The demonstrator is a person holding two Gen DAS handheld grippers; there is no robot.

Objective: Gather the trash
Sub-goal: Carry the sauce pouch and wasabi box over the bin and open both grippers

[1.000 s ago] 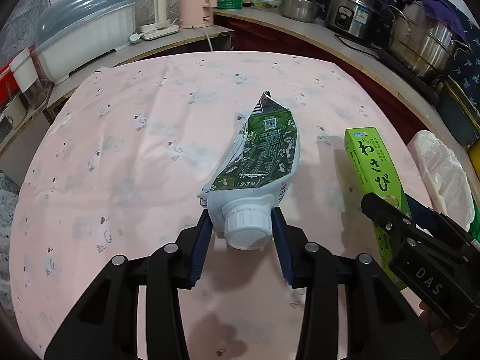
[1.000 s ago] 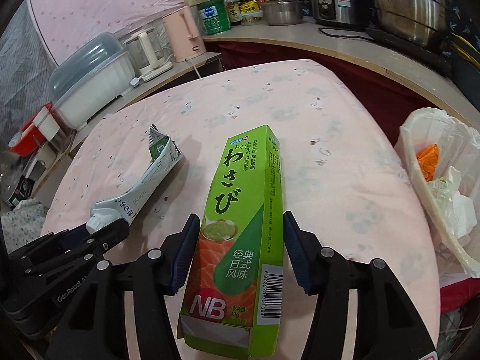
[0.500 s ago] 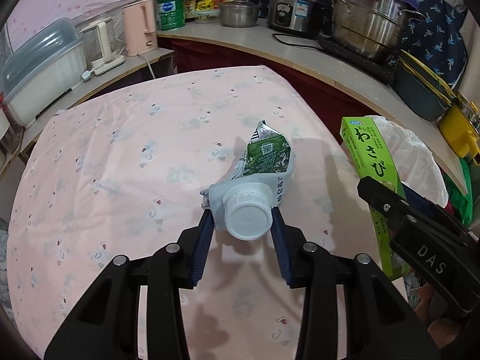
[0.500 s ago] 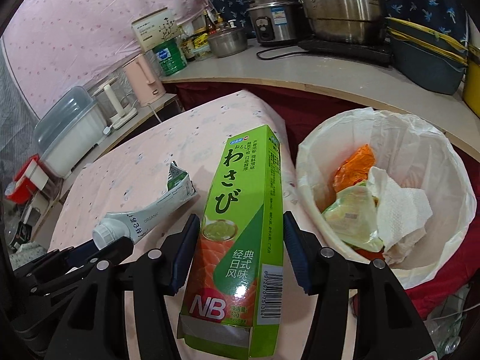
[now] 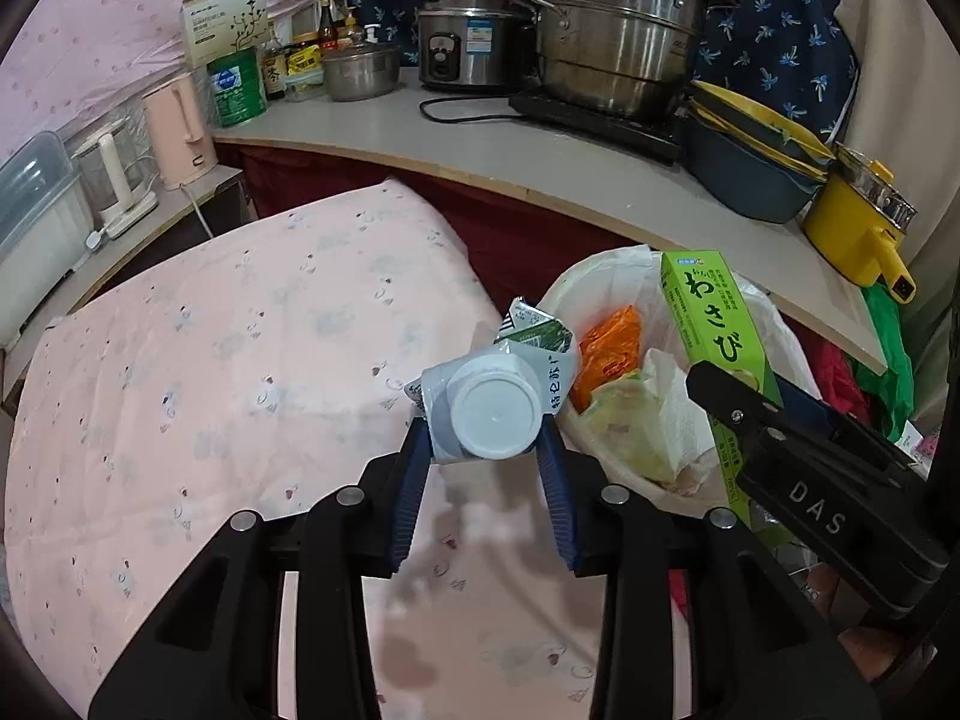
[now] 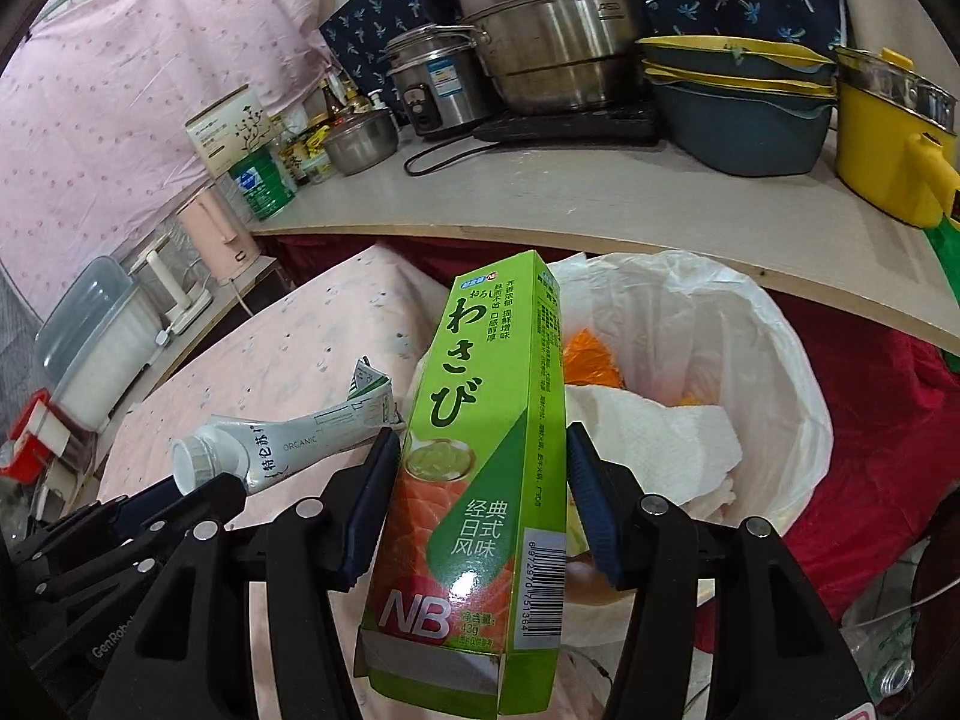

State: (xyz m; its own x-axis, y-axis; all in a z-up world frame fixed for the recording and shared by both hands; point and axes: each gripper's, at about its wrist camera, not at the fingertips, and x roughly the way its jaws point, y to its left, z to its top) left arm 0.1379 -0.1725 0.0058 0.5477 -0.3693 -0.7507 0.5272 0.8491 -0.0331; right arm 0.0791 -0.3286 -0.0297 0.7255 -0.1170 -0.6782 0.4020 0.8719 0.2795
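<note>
Wasabi carton (image 6: 492,480): judged light, stiff but crushable card; green, long, salmon print; clamped about mid-length in right gripper (image 6: 483,501), held over near rim of lined trash bin (image 6: 798,372) off table's (image 5: 210,360) far corner. Squeezed carton (image 5: 528,348): judged light, limp, flattened; white cap; pinched below cap by left gripper (image 5: 483,459), above table's bin-side edge.

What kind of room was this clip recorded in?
Most likely a home kitchen: a rice cooker and a large steel steamer pot stand on the counter, with a pink electric kettle nearby.
</note>
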